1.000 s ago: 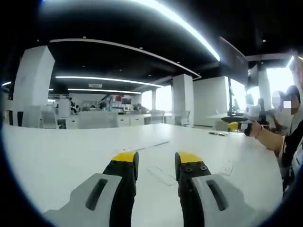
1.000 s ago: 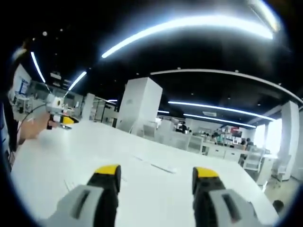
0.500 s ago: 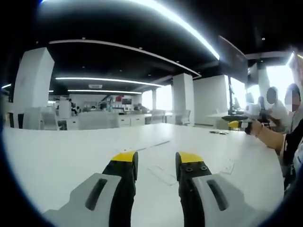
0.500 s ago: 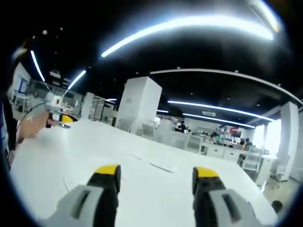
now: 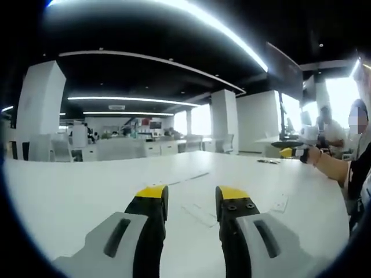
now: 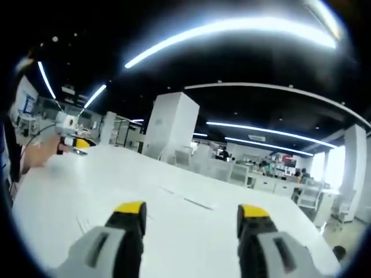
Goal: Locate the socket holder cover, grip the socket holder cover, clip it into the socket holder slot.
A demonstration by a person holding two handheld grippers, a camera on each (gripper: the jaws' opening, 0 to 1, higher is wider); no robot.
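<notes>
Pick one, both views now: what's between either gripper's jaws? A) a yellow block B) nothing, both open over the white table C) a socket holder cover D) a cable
B: the left gripper and the right gripper each show two yellow-tipped jaws standing apart, with only the bare white table visible in the gap.

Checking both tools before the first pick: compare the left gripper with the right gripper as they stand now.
The left gripper has its jaws close together with a narrow gap; the right gripper has its jaws spread wide. The left one looks level across the white table; the right one's view is rolled. Both have yellow tips, hold nothing and hang above the table.
</notes>
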